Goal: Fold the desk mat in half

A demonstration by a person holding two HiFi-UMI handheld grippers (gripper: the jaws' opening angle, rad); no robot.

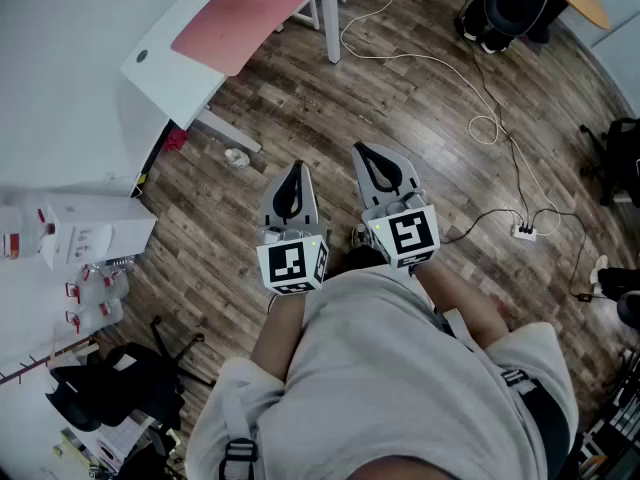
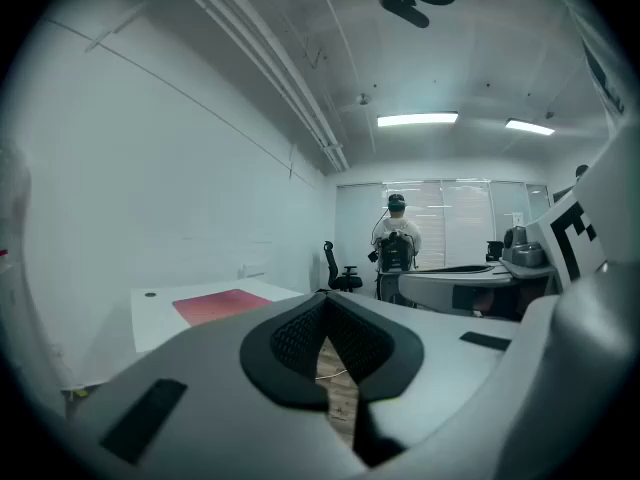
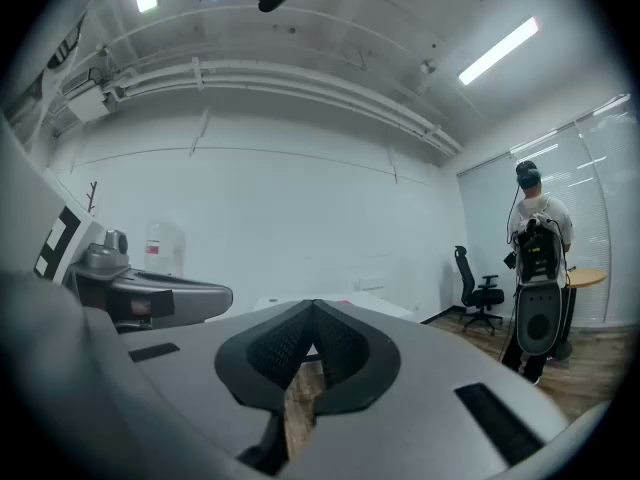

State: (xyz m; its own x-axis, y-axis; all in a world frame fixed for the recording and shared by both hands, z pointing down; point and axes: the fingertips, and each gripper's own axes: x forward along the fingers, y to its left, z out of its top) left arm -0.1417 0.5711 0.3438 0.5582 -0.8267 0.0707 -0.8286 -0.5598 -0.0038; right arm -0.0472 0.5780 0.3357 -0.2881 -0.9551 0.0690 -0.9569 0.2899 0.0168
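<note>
Left tool (image 1: 294, 173) closed and empty, my right tool (image 1: 366, 160) just beside it likewise pinched shut on nothing, both held level over the wood floor (image 1: 430, 98) well short of the desk (image 1: 160, 63), pink desk mat (image 1: 238, 23) lying flat on the desk, unfolded

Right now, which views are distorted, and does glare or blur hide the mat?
Both gripper views are fisheye, dark at the corners; the ceiling light glares mildly in the left gripper view. Head view is sharp and evenly lit; the mat shows clearly on the desk.
</note>
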